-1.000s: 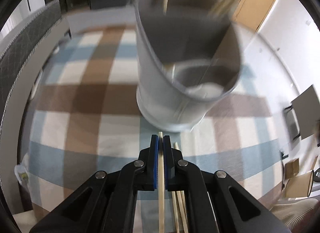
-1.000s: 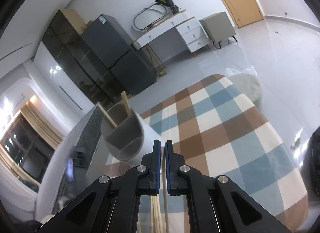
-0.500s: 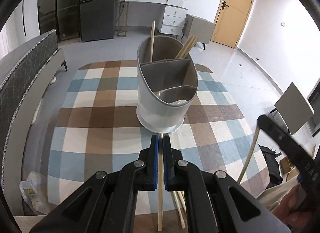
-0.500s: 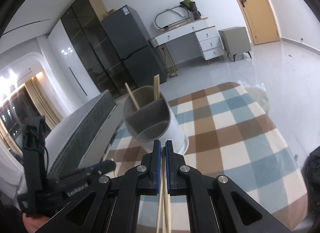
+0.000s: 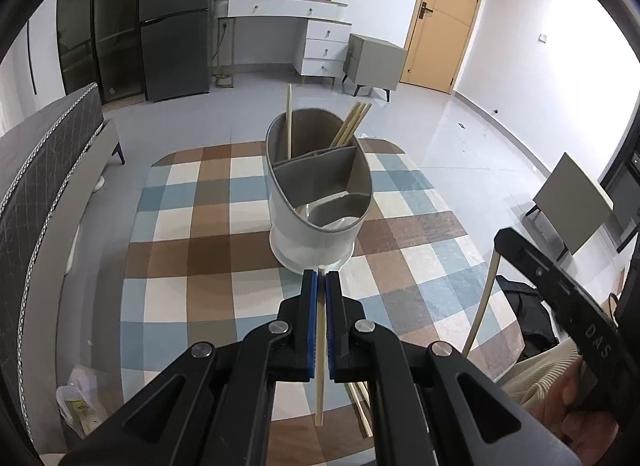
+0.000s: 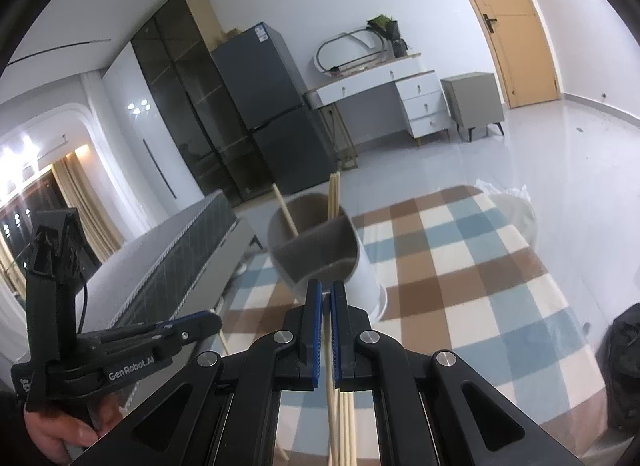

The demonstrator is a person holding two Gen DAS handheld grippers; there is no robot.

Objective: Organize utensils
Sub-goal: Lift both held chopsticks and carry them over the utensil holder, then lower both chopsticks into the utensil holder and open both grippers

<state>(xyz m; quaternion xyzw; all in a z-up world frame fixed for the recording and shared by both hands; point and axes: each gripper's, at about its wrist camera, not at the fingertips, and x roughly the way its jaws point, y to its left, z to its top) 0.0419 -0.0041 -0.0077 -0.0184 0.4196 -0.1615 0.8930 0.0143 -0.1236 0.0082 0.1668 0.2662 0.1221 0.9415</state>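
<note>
A grey divided utensil holder (image 5: 320, 205) stands on the checked tablecloth (image 5: 192, 258). One chopstick (image 5: 288, 121) leans in its back left compartment and several chopsticks (image 5: 354, 123) in the back right. My left gripper (image 5: 321, 276) is shut on a single chopstick (image 5: 319, 386), just short of the holder's base. In the right wrist view my right gripper (image 6: 326, 286) is shut on another chopstick (image 6: 329, 394), with the holder (image 6: 320, 250) right ahead. Loose chopsticks (image 6: 347, 426) lie on the cloth below it.
A grey quilted bench (image 5: 36, 193) runs along the table's left side. A plastic bag (image 5: 76, 402) lies at the near left. The right gripper (image 5: 560, 298) and a hand (image 5: 580, 398) fill the right edge; a chair (image 5: 572, 201) stands beyond.
Both grippers have lifted and drawn back, so the holder looks smaller and farther in the left view. The right gripper rolled and swung until the holder sits straight ahead; each gripper now shows in the other's view.
</note>
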